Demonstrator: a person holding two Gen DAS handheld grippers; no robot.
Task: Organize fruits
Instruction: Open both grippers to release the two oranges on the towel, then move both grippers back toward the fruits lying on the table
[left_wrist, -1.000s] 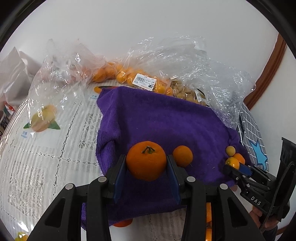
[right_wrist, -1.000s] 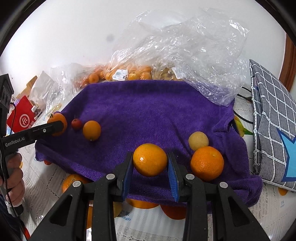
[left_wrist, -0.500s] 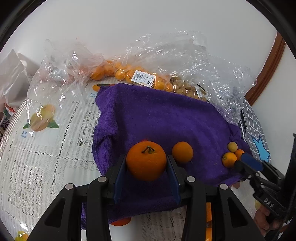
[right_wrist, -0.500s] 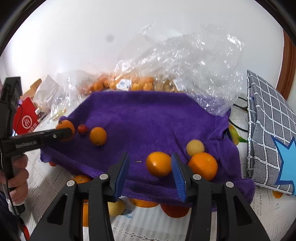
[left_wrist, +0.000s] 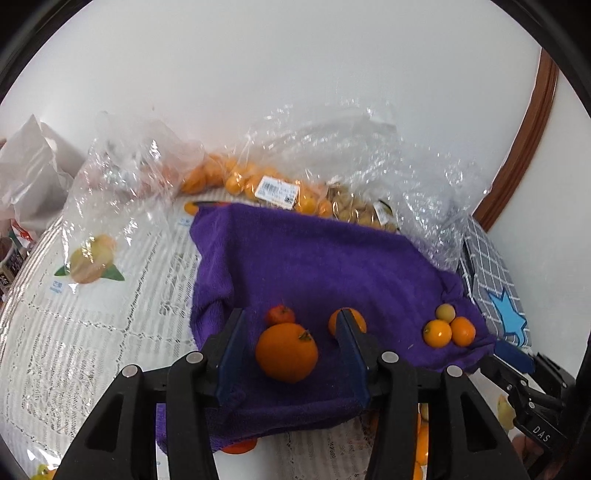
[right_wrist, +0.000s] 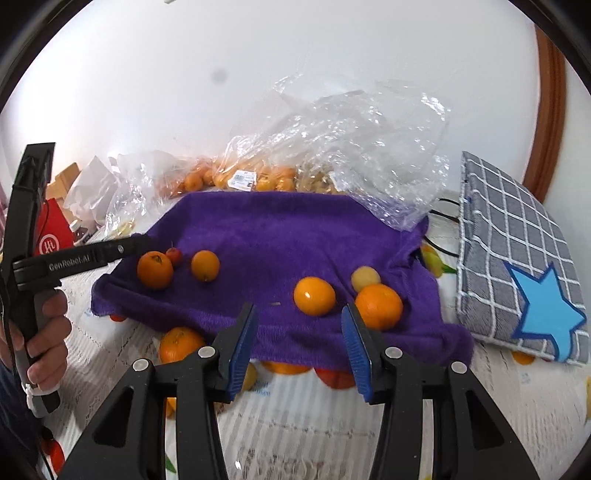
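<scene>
A: Purple towel (right_wrist: 280, 236): plush, matt terry cloth. Oranges, e.g. large orange (left_wrist: 286, 351): dimpled, faintly glossy peel.

B: Noted. Clear bags (right_wrist: 354, 147): crinkled, shiny plastic film. Tablecloth (left_wrist: 74, 332): white lace-patterned. Checked cushion (right_wrist: 517, 258): matt woven cloth. Gripper pads (right_wrist: 242, 343): ribbed blue, on matt black plastic.

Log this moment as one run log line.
left gripper: opening, large orange released | right gripper: open, empty | purple towel: six fruits

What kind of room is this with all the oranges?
Probably a home dining or kitchen table. It has a white lace tablecloth, a purple terry towel spread on it with loose oranges, and crinkly clear plastic shopping bags of fruit against a plain white wall.
</scene>
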